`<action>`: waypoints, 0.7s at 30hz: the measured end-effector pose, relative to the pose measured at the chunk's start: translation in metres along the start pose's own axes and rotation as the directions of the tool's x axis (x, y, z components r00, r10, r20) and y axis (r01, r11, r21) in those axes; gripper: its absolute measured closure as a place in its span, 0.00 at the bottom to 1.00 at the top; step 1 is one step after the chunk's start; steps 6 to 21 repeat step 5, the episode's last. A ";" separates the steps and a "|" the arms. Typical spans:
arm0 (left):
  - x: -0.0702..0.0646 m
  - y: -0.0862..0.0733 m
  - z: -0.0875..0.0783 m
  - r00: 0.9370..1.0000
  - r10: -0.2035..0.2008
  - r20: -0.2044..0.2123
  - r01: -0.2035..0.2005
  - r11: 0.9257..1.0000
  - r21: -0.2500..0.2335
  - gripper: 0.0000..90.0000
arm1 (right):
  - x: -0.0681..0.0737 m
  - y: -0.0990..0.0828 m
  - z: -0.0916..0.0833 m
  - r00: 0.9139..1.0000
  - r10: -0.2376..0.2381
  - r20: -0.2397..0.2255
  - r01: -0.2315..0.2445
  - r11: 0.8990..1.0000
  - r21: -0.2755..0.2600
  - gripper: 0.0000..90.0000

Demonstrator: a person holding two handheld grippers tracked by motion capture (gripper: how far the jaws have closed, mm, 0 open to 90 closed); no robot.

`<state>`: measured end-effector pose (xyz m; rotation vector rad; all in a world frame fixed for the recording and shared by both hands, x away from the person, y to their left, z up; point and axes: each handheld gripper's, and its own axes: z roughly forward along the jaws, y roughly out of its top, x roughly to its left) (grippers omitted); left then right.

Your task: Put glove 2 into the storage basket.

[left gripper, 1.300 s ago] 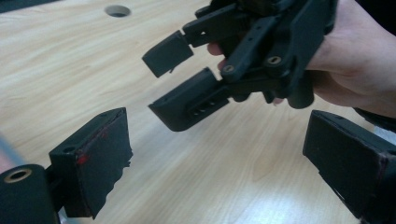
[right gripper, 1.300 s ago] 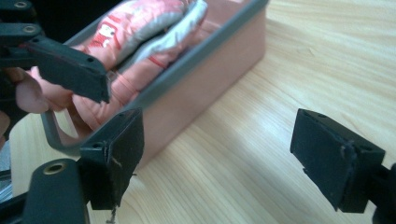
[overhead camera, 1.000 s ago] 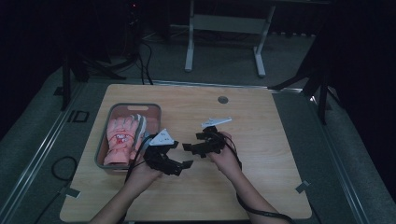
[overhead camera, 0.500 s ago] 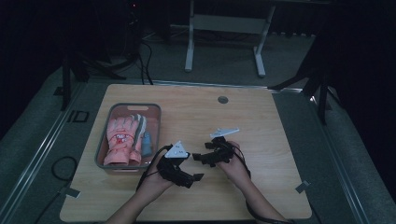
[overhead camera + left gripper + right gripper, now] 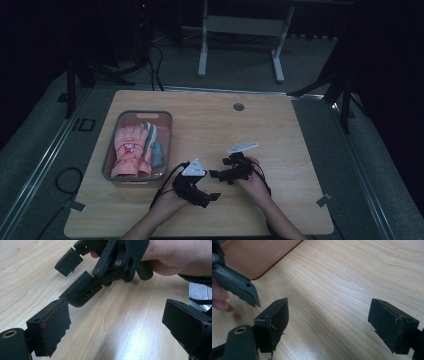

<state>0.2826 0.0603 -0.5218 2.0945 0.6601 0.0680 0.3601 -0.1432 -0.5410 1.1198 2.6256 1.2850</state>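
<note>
A dark room surrounds a light wooden table (image 5: 280,135), with a metal frame stand on the grey floor behind it. Toward the table's left side sits a grey tray (image 5: 111,150) holding a pair of pink gloves (image 5: 129,150) laid flat, with a small blue object (image 5: 157,152) tucked along their right edge, too small to identify. A person's forearms reach in from the near edge. The left gripper (image 5: 212,196) rests low over bare wood just to the right of the tray's near corner, its jaws spread apart and holding nothing. The right gripper (image 5: 214,174) sits close beside it, pointing left toward the tray, its jaws also spread wide and empty. In the left gripper view, the right gripper (image 5: 72,277) and the hand (image 5: 175,255) around it lie just ahead, apart from the left jaws. In the right gripper view, the tray's wall (image 5: 262,255) lies ahead at the upper left. Judging from this, both tools are idle between steps, with the gloves lying in the tray. Any next move on the gloves would call for swinging a gripper left over the tray's rim and lowering open jaws onto the fabric.
</note>
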 end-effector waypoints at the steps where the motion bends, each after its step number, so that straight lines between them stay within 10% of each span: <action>1: 0.000 -0.001 0.001 1.000 -0.002 0.005 0.002 1.000 0.001 0.09 | 0.000 0.000 0.000 1.000 0.001 0.000 -0.001 1.000 -0.001 0.19; 21: -0.001 -0.001 0.001 1.000 0.000 0.003 0.000 1.000 0.002 0.09 | 0.000 0.000 0.000 1.000 0.003 -0.002 -0.003 1.000 -0.002 0.19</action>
